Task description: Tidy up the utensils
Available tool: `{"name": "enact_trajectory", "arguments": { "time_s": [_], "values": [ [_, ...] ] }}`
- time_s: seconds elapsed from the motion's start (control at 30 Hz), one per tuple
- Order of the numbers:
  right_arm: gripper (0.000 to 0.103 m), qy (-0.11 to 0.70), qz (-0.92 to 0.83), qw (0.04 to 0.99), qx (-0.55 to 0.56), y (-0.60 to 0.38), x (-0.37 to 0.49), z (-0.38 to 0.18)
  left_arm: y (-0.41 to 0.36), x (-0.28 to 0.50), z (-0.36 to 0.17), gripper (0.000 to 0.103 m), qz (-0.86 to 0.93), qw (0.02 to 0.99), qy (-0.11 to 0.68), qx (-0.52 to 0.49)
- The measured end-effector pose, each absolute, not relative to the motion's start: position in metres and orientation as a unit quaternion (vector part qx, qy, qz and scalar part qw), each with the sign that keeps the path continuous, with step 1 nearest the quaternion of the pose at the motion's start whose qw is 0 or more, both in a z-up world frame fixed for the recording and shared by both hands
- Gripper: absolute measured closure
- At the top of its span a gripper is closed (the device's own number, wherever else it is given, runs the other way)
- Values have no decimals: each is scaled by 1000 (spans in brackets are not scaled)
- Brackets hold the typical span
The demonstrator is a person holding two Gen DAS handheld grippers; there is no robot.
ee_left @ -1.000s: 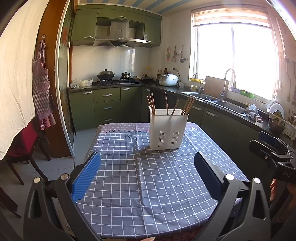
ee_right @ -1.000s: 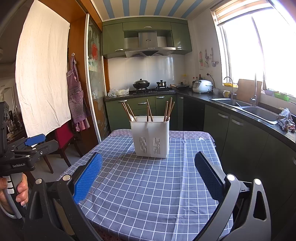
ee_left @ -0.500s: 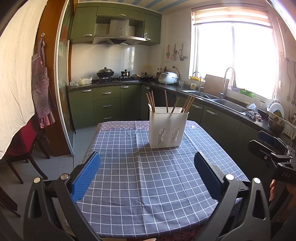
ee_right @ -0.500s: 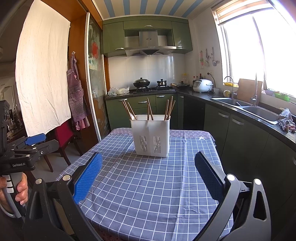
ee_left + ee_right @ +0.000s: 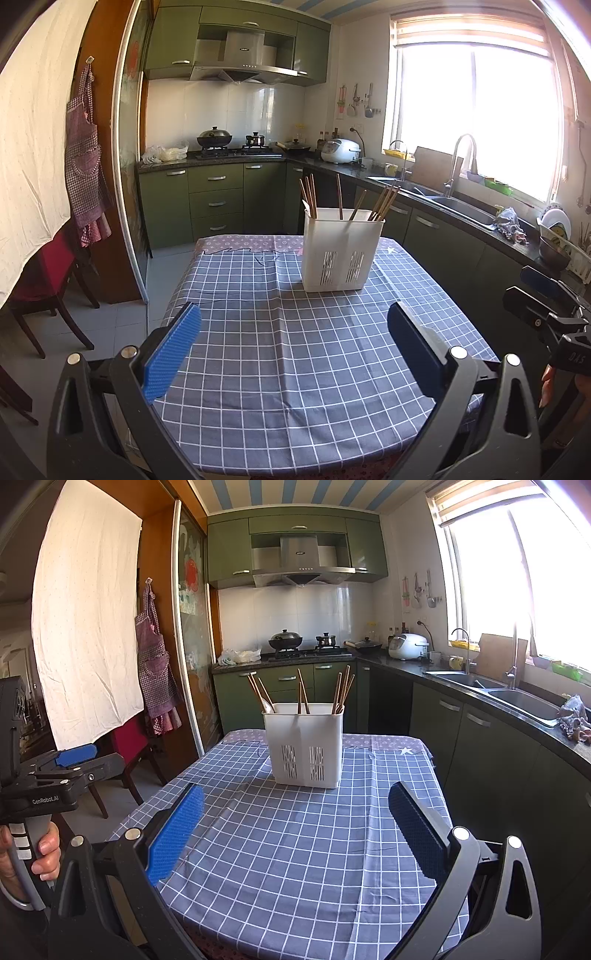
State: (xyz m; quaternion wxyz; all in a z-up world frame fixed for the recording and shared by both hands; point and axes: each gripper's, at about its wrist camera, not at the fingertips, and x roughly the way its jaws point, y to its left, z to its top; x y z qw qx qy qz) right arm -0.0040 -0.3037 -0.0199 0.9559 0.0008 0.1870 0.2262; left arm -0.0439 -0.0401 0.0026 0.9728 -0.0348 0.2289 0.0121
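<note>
Holder (image 5: 341, 249) upright on far half of table (image 5: 288, 350), chopsticks (image 5: 341, 688) scattered across compartments | left gripper (image 5: 293, 345) and right gripper (image 5: 295, 829) both released, empty, well short | advise: approach level, pinch one stick high, lift straight.

A white plastic utensil holder (image 5: 341, 251) stands upright on the far half of the blue checked tablecloth (image 5: 295, 350), its front wall slotted in 2 panels. Brown wooden chopsticks (image 5: 384, 203) lean in it at different angles, tips sticking above the rim, with a white spoon (image 5: 266, 705) at its left end.
</note>
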Motion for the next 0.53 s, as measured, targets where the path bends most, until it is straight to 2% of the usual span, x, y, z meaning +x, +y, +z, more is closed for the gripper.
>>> {"name": "enact_trajectory", "arguments": {
  "time_s": [0.53],
  "values": [
    [5,190,228,955,1,-304,-4,-18,-35,-44,4,7,26,974,224,-37]
  ]
}}
